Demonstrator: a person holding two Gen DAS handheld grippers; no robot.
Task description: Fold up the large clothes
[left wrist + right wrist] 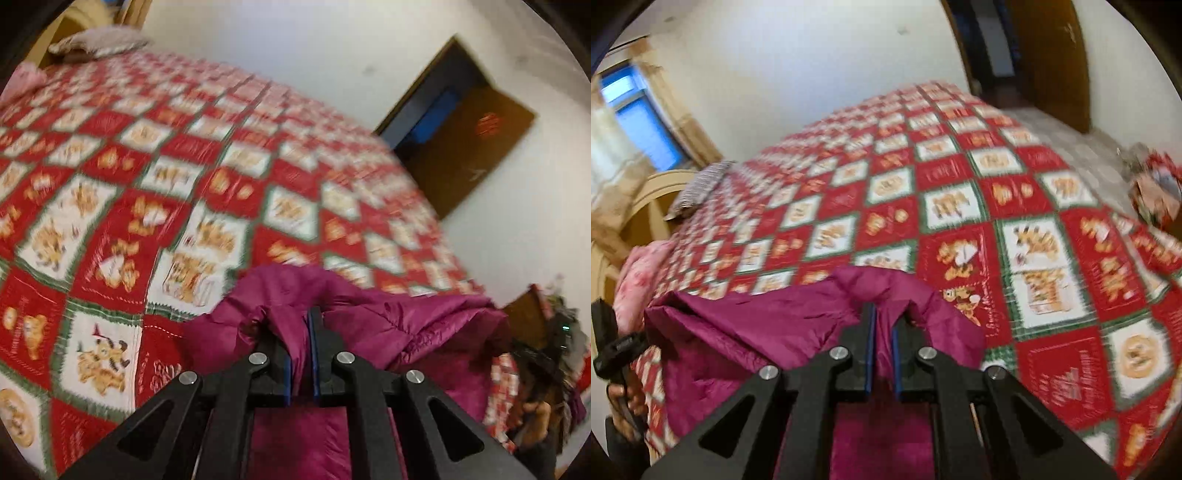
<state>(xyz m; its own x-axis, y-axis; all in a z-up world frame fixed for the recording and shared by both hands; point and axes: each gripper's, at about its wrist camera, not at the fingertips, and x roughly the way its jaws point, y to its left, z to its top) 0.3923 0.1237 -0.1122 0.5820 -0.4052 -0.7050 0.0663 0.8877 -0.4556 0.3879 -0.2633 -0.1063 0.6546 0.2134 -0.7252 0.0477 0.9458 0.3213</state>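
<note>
Red, white and green patchwork covers the bed (155,155), a quilt of diamond squares printed with orange bear-like figures; it fills most of both wrist views and is smeared by motion blur. Some red squares carry pale script, too blurred to read. Behind the bed stand a white wall (295,40), a brown door (469,147) bearing a round red mark whose lettering cannot be made out, and, in the right wrist view, a window (642,118) with pale curtains beside a curved wooden headboard (646,206). A patterned pillow (96,42) lies at the head end, with a pink bundle (639,280) near the bed's edge.

The magenta quilted jacket (424,325) is the next largest thing: it is lifted at the near edge of the bed, stretched between the two tools, its shiny fabric bunched and hanging below each.

The left gripper (300,354) points steeply down toward the bed, its blue-lined fingers (315,354) pinched narrow on a fold of the jacket. The right gripper (882,350) is angled down likewise, clamped tight on another fold. At the edge of each view the person's other hand (535,417) shows, wrapped around a black handle, with dark cable near it
</note>
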